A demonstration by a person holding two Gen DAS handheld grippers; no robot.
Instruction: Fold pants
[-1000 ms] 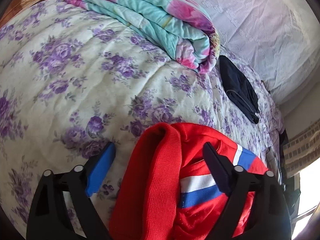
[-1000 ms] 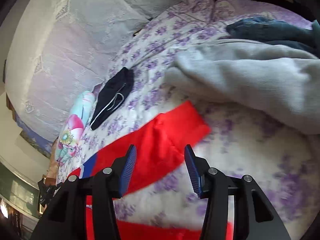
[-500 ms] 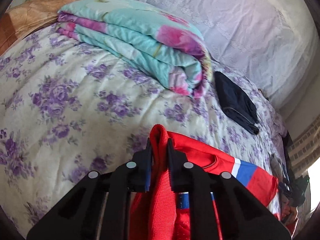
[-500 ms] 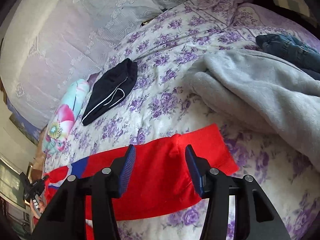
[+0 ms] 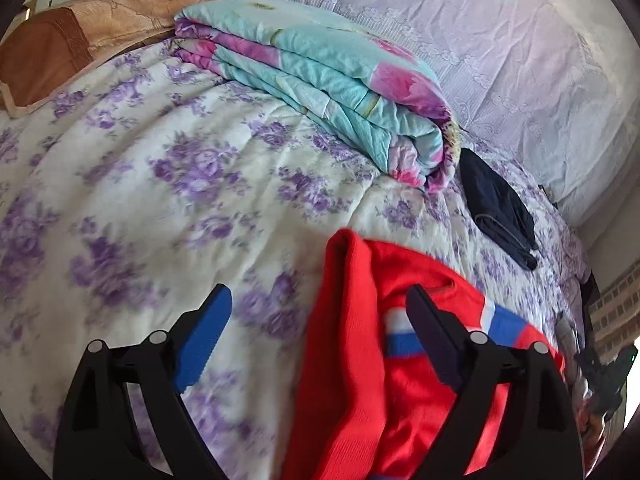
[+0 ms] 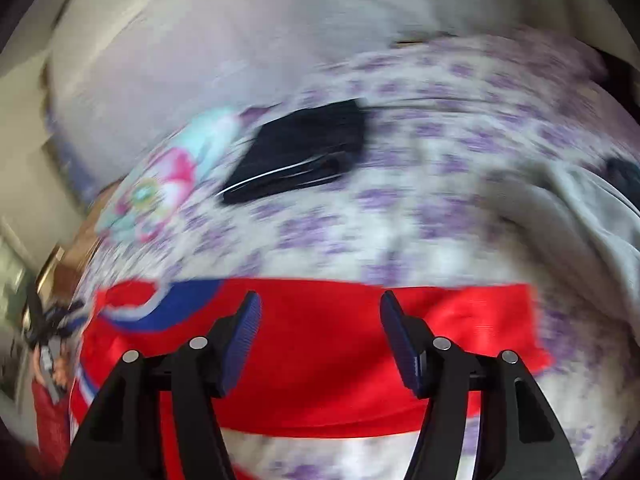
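Red pants (image 5: 348,340) with a blue and white stripe lie on the flowered bedspread (image 5: 180,168). Their ribbed waistband stands up in a fold between the jaws of my left gripper (image 5: 318,300). Those jaws are opening wide, and neither pad presses the cloth. In the right wrist view, which is blurred by motion, the red pants (image 6: 320,368) stretch flat across the bed. My right gripper (image 6: 320,308) hangs over the middle of the leg with its jaws opening and nothing pinched between them.
A folded teal and pink quilt (image 5: 320,80) and a folded black garment (image 5: 496,208) lie beyond the pants. A brown pillow (image 5: 60,40) is at the far left. A grey garment (image 6: 592,216) is heaped at the right, near the pants' hem. A lilac lace cover (image 5: 500,40) rises behind.
My left gripper shut on the waistband half a second ago and has opened off it again. The right gripper rolled and slid along the leg toward the striped end, its jaws widening.
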